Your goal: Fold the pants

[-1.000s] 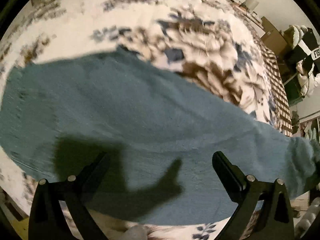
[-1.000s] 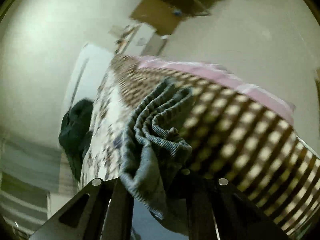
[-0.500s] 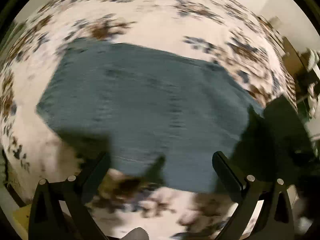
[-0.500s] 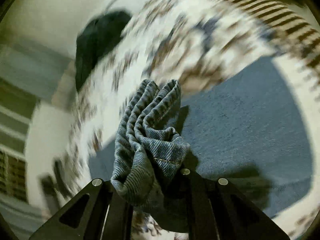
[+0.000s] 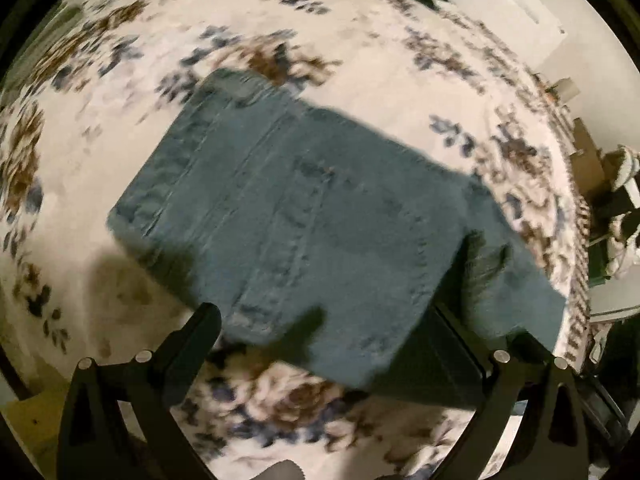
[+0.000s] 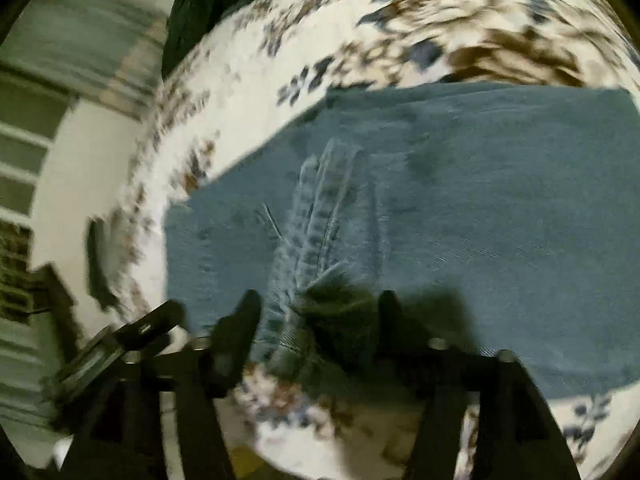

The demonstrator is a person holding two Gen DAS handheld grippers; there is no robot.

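The bed (image 5: 380,60) under its floral bedspread fills both of my views, and the pants (image 5: 304,220), blue denim, lie flat across the middle of it, doubled over into a broad block with the waistband end toward the far left in my left wrist view. At the right edge of that view a folded-over layer sits on top of the lower one, its edge slightly askew. My left gripper (image 5: 328,320) hovers just above the near edge of the denim with its fingers spread wide and nothing between them. My right gripper (image 6: 316,312) is down at the cloth, and a bunched ridge of hem (image 6: 316,216) runs away from between its fingers; they look narrowly set around that bunch, but the blur keeps me from telling whether I am pinching it or have let go. I judge that the fold of the legs over the seat is being laid down now. Next I would need to free the bunched hem, flatten it, and square the top layer's edges with the layer below.
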